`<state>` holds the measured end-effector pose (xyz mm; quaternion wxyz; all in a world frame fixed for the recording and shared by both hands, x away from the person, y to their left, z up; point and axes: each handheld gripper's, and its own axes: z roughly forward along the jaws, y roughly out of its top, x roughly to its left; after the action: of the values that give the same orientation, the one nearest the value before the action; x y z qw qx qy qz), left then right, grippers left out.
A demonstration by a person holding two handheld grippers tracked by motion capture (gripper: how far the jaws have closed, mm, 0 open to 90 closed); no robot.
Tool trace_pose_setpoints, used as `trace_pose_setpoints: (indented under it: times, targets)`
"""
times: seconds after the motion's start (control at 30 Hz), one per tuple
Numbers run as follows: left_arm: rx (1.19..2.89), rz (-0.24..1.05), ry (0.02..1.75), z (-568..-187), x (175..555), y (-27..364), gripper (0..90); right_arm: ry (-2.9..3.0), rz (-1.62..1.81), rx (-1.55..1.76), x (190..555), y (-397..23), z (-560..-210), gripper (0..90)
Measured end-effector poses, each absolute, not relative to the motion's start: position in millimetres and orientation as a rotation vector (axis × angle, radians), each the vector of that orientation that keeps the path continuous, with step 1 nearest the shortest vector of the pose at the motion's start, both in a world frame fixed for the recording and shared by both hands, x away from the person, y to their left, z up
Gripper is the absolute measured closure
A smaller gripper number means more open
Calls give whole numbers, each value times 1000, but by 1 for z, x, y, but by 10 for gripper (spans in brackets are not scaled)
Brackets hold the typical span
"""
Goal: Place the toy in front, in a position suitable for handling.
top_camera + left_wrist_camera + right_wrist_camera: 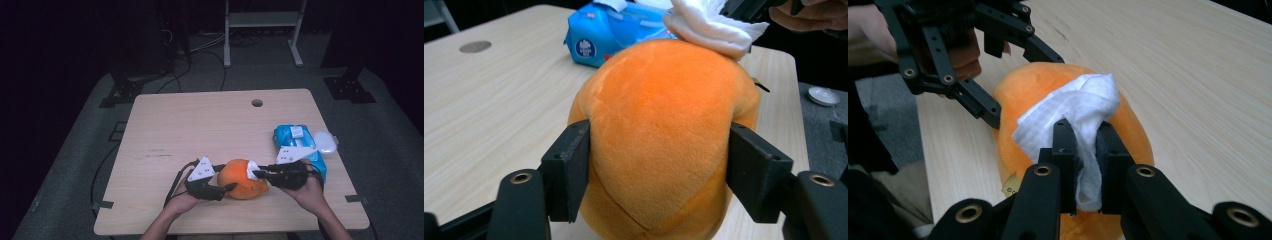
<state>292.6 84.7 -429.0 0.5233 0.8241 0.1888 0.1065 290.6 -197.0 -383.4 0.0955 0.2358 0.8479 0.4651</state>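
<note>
An orange plush toy [242, 181] lies near the front edge of the wooden table [200, 125]. My left gripper [227, 177] comes in from the left, and its two pads [569, 167] press into the toy's [659, 125] sides. From the right, my right gripper [256, 173] is shut on a crumpled white wipe [251, 169], which rests on the toy's top. In the right gripper view the wipe [1073, 105] is pinched between the jaws [1083, 135] and spreads over the orange fabric [1133, 130]. The left gripper [1023, 87] straddles the toy's far end there.
A blue pack of wet wipes [295, 140] lies on the table behind the right hand, with a white oval lid [325, 141] beside it at the right edge. A round cable hole [257, 103] sits near the far edge. Bare wood stretches to the left and back.
</note>
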Motion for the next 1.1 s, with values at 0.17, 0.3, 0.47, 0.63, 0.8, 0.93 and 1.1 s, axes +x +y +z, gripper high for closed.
trace_pose_setpoints:
  times: [0.17, 0.3, 0.47, 0.63, 0.8, 0.93, 1.1]
  targets:
    - [1927, 66, 586, -439, 306, 90, 120, 2535, 1388, 764, 296, -209, -395, 809]
    - [1902, 2, 608, -446, 310, 90, 201, 2533, 1363, 759, 296, -207, -394, 809]
    - [1913, 101, 533, -436, 303, 88, 311, 2517, 1367, 678, 287, -192, -383, 809]
    - [1957, 200, 491, -432, 297, 85, 320, 2510, 1337, 658, 286, -192, -380, 808]
    - [1955, 180, 487, -434, 298, 84, 304, 2501, 1328, 754, 294, -209, -391, 807]
    - [1958, 168, 496, -435, 301, 81, 272, 2504, 1295, 750, 296, -206, -393, 807]
    - [1966, 172, 503, -436, 301, 84, 266, 2509, 1302, 751, 298, -203, -393, 807]
